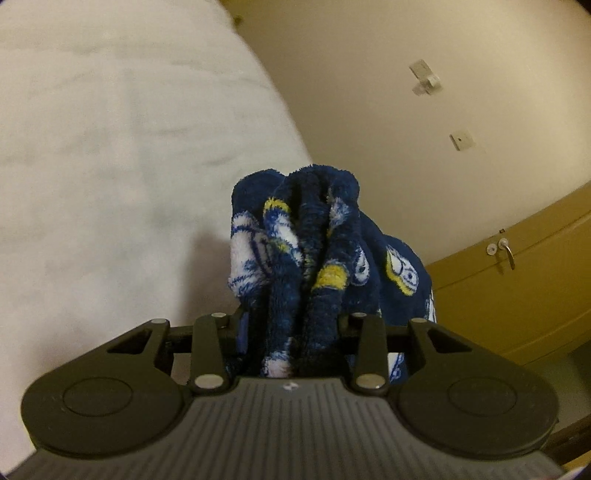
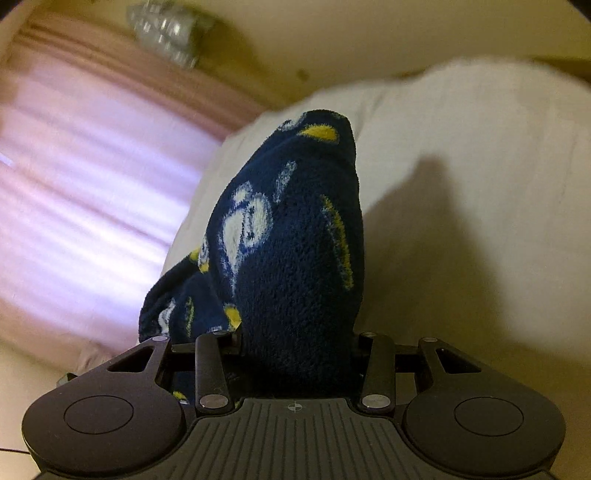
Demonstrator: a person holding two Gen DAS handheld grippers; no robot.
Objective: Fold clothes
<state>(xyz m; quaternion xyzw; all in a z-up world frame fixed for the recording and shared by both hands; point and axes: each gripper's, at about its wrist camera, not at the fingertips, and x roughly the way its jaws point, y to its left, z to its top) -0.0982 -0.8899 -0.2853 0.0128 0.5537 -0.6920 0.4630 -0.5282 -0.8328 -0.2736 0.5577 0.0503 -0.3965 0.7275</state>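
A dark blue fleece garment with white and yellow prints fills the middle of both views. In the left wrist view my left gripper point(image 1: 295, 280) is shut on a bunched, pleated edge of the fleece garment point(image 1: 295, 240), which hides the fingers. In the right wrist view my right gripper point(image 2: 299, 295) is shut on a thick fold of the same garment point(image 2: 295, 240), which rises between the hidden fingers. Both grippers hold the cloth up above the white bedding point(image 1: 110, 166), which also shows in the right wrist view point(image 2: 461, 166).
A cream wall point(image 1: 406, 92) with small fittings and a yellow-brown cabinet with a latch point(image 1: 517, 288) lie right of the bed. Pink curtains point(image 2: 92, 184) and a glass light fitting point(image 2: 166, 29) show left of the bed in the right wrist view.
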